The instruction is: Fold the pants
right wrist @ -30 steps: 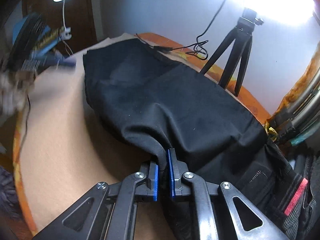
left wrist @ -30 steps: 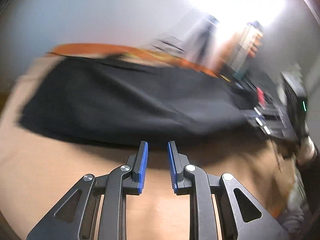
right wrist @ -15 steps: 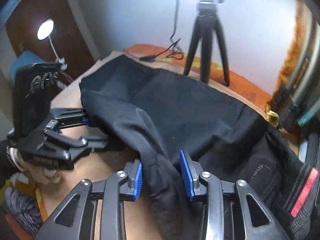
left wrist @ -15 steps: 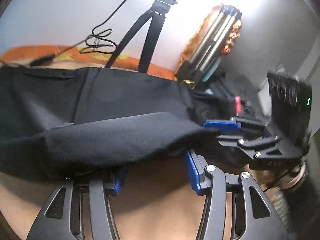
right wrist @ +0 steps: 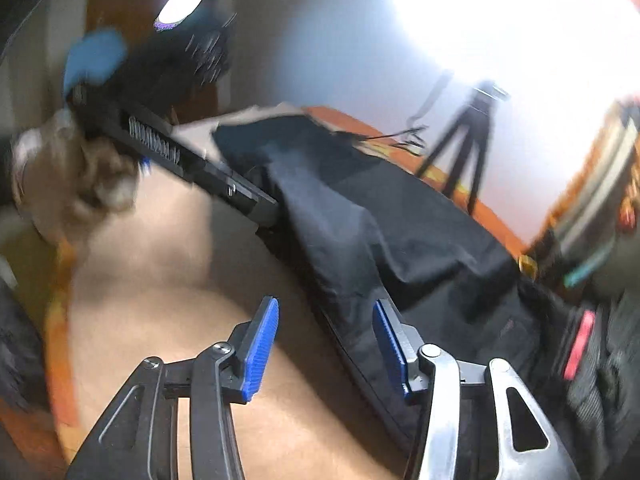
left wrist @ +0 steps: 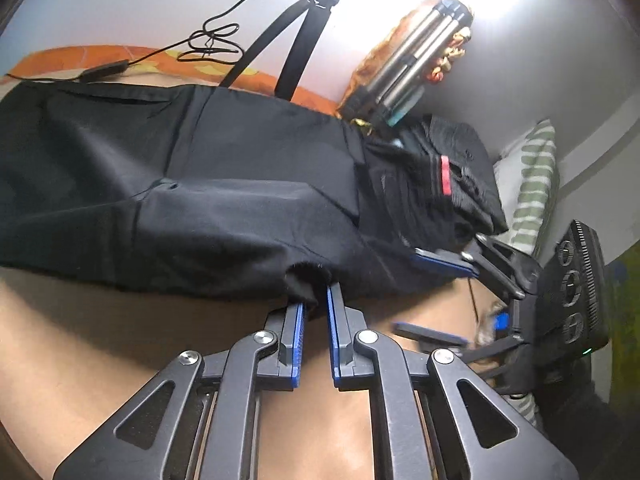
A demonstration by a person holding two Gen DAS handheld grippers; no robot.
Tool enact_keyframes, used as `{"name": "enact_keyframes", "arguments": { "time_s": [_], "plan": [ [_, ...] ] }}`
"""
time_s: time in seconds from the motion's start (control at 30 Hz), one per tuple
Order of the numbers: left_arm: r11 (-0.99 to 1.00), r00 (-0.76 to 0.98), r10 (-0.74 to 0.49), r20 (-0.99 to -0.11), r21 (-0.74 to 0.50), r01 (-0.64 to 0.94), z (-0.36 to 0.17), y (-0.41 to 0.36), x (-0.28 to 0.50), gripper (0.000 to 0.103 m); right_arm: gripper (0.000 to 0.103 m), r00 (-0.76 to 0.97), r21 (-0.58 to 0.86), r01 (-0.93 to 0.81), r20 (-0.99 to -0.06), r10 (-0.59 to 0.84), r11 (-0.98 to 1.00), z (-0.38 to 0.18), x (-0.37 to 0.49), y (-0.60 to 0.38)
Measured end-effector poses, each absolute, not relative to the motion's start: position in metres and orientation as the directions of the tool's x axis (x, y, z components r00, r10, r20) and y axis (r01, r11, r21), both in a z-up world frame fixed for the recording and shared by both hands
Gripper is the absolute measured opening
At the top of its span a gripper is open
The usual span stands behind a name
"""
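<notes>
Black pants point(left wrist: 168, 184) lie across a tan surface point(left wrist: 100, 340), folded lengthwise. My left gripper point(left wrist: 314, 300) is shut on the near edge of the pants, with a bunch of cloth between its blue pads. My right gripper point(right wrist: 326, 312) is open and empty, with the pants' edge point(right wrist: 348, 264) lying between and just beyond its fingers. The right gripper also shows in the left wrist view point(left wrist: 440, 298), open at the pants' right end. The left gripper shows blurred in the right wrist view point(right wrist: 200, 168).
A black tripod point(left wrist: 304, 24) and cable point(left wrist: 212, 40) stand behind the pants by the white wall. A bundle of metal poles point(left wrist: 412, 60), a black bag with a red tag point(left wrist: 444, 172) and a striped cushion point(left wrist: 532, 184) sit at the right.
My left gripper has closed on the pants' near edge. My right gripper has opened wide and let go of the cloth it held a second ago, and pulled back.
</notes>
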State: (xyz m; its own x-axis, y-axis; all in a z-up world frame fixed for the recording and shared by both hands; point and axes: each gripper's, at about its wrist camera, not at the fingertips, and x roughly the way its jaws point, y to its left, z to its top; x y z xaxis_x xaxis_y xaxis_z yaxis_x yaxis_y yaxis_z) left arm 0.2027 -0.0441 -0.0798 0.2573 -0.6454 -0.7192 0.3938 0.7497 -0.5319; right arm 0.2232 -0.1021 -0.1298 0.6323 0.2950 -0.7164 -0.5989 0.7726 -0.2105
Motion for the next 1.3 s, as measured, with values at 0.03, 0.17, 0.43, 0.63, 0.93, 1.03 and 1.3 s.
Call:
{"name": "enact_keyframes", "arguments": {
  "time_s": [0.03,0.17,0.43,0.63,0.93,1.03,1.3],
  "plan": [
    [0.754,0.26,-0.64,-0.723,-0.526,0.393,-0.079,-0.042,0.201,0.006,0.056,0.636,-0.24,-0.605,-0.719,0.28,0.759,-0.136,0.225,-0.095],
    [0.775,0.262,-0.614,-0.745,-0.507,0.376,-0.08,-0.027,0.195,0.006,0.054,0.646,-0.341,-0.621,-0.732,0.215,0.706,-0.163,0.234,-0.071],
    [0.899,0.451,-0.438,-0.777,-0.372,0.231,-0.068,0.074,0.192,0.008,0.053,0.747,-0.547,-0.596,-0.646,0.156,0.587,-0.182,0.234,-0.035],
    [0.96,0.571,-0.23,-0.788,-0.28,0.001,-0.072,0.174,0.217,0.047,0.017,0.712,-0.514,-0.621,-0.686,0.152,0.591,-0.179,0.249,-0.024],
    [0.886,0.529,-0.222,-0.819,-0.396,-0.242,-0.127,0.248,0.27,0.055,0.01,0.468,-0.001,-0.626,-0.801,0.374,0.78,-0.134,0.309,-0.08],
    [0.879,0.533,-0.21,-0.82,-0.397,-0.264,-0.136,0.25,0.277,0.055,0.01,0.47,-0.051,-0.644,-0.814,0.342,0.763,-0.136,0.304,-0.072],
    [0.908,0.547,-0.137,-0.826,-0.326,-0.265,-0.135,0.229,0.298,0.062,0.01,0.475,-0.108,-0.661,-0.826,0.303,0.742,-0.147,0.289,-0.061]
  ]
}}
